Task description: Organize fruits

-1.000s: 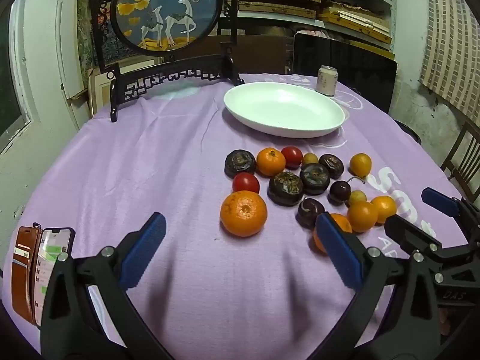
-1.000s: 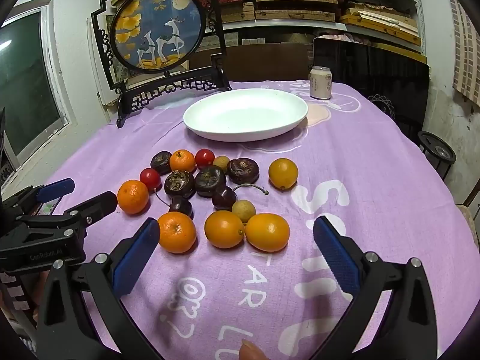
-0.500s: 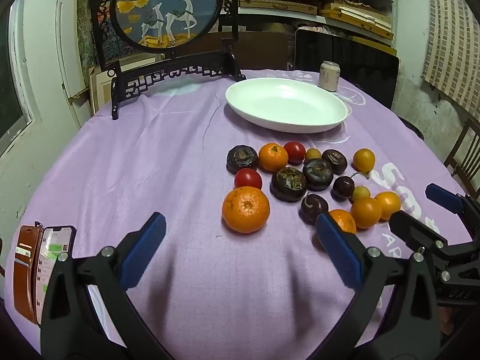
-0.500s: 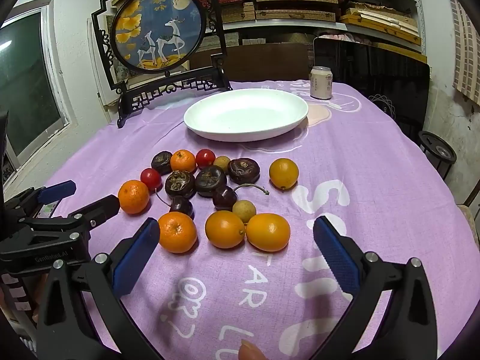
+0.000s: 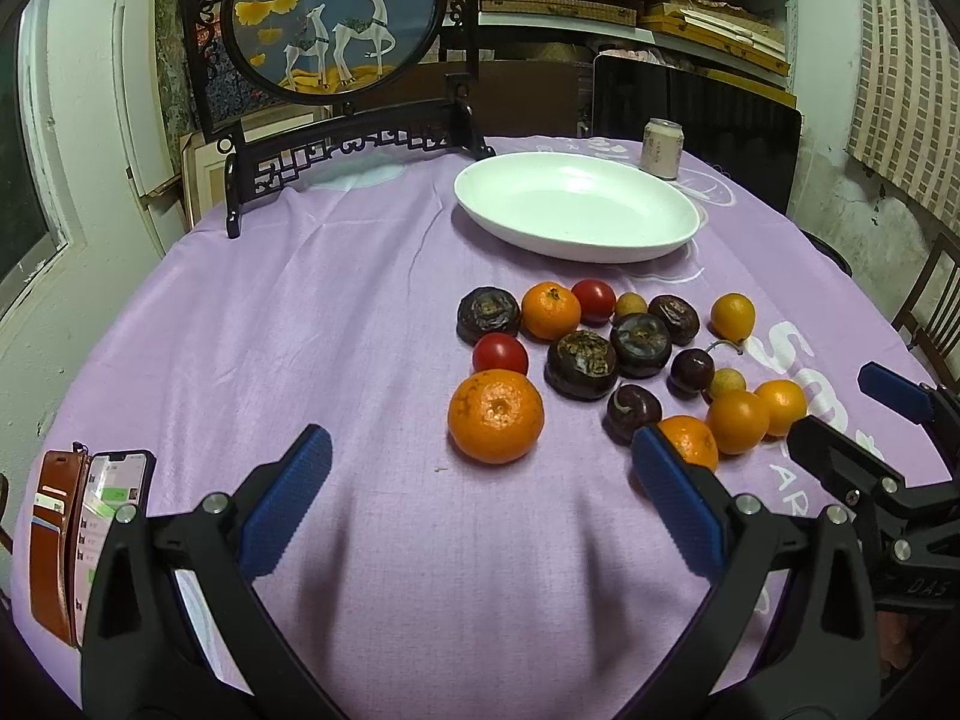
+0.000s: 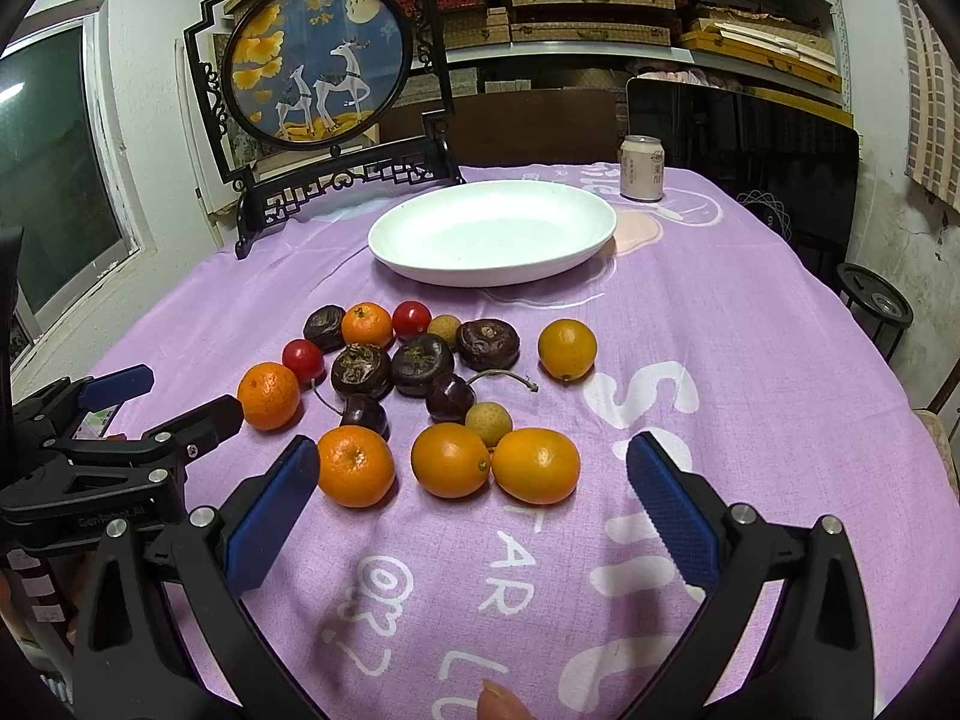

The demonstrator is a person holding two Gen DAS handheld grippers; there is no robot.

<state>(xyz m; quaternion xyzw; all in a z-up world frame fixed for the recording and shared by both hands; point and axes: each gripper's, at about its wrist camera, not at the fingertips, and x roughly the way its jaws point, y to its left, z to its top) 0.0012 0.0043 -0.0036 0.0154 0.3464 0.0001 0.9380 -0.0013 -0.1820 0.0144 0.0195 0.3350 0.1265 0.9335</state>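
Left wrist view: left gripper (image 5: 477, 495) spread wide, nothing in it, low over the purple tablecloth (image 5: 288, 324). The big mandarin (image 5: 495, 416) sits just ahead between the pads, apart from them. Behind it the fruit cluster: cherry tomatoes (image 5: 500, 355), dark water chestnuts (image 5: 581, 364), cherries, kumquats. Mandarin is probably light with soft, loose skin, so take it across the middle with gentle squeeze; tomatoes bruise and roll (smooth skin). White plate (image 5: 672, 240) further back holds nothing. Phone in wallet case (image 5: 84, 534) at the left edge.

Right wrist view: right gripper (image 6: 471, 501) also gaping, holding nothing. Three orange fruits lie just in front: a mandarin (image 6: 355, 465) and two kumquats (image 6: 450, 459), the kumquats touching. Plate (image 6: 396, 252) bare here too; drink can (image 6: 642, 167) stands beside it. No fruit sorted yet, I'd say.
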